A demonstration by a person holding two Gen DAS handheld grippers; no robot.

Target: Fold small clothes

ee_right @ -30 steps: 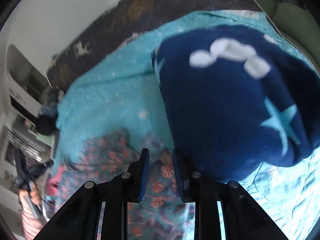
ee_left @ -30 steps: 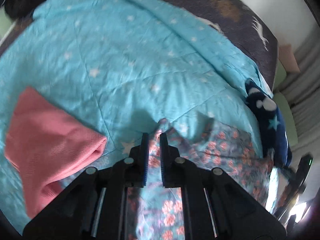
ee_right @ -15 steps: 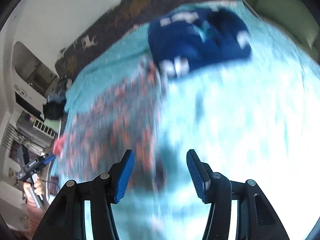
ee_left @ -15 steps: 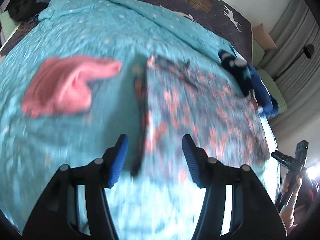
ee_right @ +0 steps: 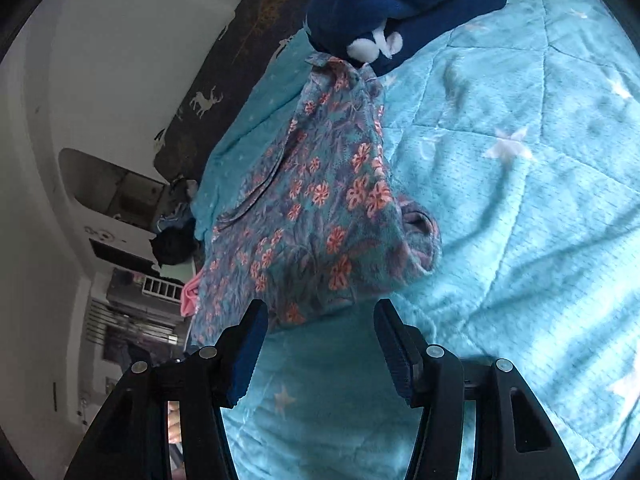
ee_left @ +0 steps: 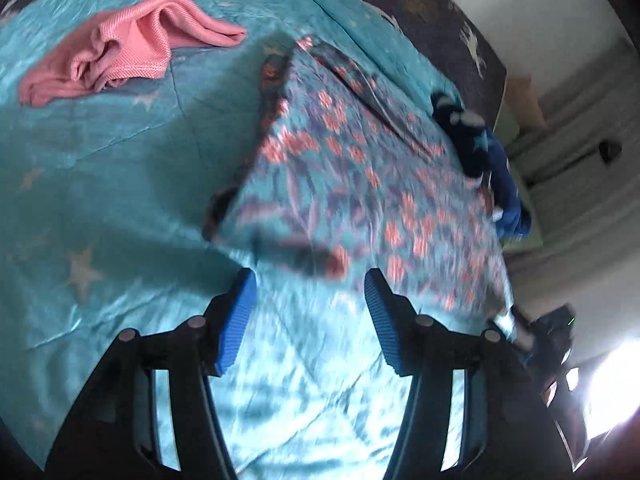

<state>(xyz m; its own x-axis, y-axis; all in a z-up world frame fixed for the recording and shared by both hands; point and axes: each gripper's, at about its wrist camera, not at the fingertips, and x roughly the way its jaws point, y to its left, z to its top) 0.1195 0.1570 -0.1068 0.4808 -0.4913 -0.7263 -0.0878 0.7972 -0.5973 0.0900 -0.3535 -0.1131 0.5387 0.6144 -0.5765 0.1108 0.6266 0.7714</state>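
- While both tools hover over a turquoise star-print quilt (ee_left: pixel 100 184), the floral garment (ee_left: pixel 360 184) lies spread flat just beyond their tips.
- The left gripper (ee_left: pixel 306 284) and right gripper (ee_right: pixel 320 316) both stand released, nothing between the blue pads; the jaws have just been opening.
- No readable writing or labels.
- A second ago each was clenched on the garment's cloth, near a pink garment (ee_left: pixel 120 48) and navy fleece (ee_right: pixel 400 4).

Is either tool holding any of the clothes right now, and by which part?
Neither. The left tool and right tool both stand open over the turquoise star quilt, just short of the floral-print garment.
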